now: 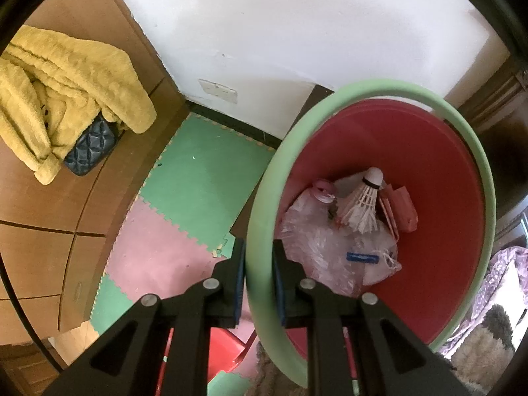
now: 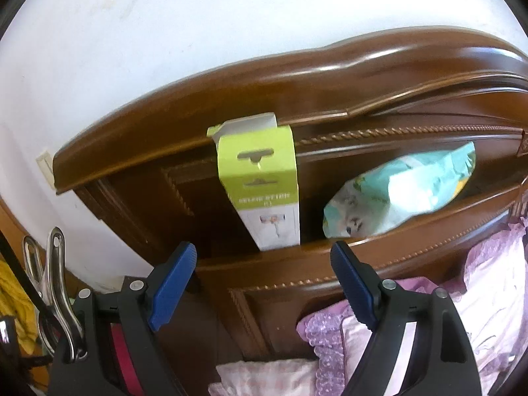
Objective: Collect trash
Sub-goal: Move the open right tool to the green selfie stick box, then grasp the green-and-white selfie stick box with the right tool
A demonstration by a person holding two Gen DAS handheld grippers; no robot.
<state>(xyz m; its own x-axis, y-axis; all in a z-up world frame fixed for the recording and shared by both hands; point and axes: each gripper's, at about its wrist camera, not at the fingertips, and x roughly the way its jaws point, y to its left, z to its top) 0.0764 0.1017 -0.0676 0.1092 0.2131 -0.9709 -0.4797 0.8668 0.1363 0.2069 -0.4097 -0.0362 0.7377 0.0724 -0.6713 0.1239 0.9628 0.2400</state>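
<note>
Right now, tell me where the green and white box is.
In the right wrist view, the green and white box stands upright in the wooden headboard's shelf recess, left of the pale blue packet.

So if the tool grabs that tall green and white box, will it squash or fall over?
The box looks like thin cardboard with its top flap open, so probably light and easy to crush. It stands tall and narrow on the wooden ledge, so a nudge could tip it.

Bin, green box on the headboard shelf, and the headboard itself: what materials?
Bin: looks like smooth moulded plastic, red walls with a pale green rim, matte. Green box: printed cardboard, with a folded flap and punched hang slot. Headboard: probably varnished wood, glossy brown with carved rope trim.
</note>
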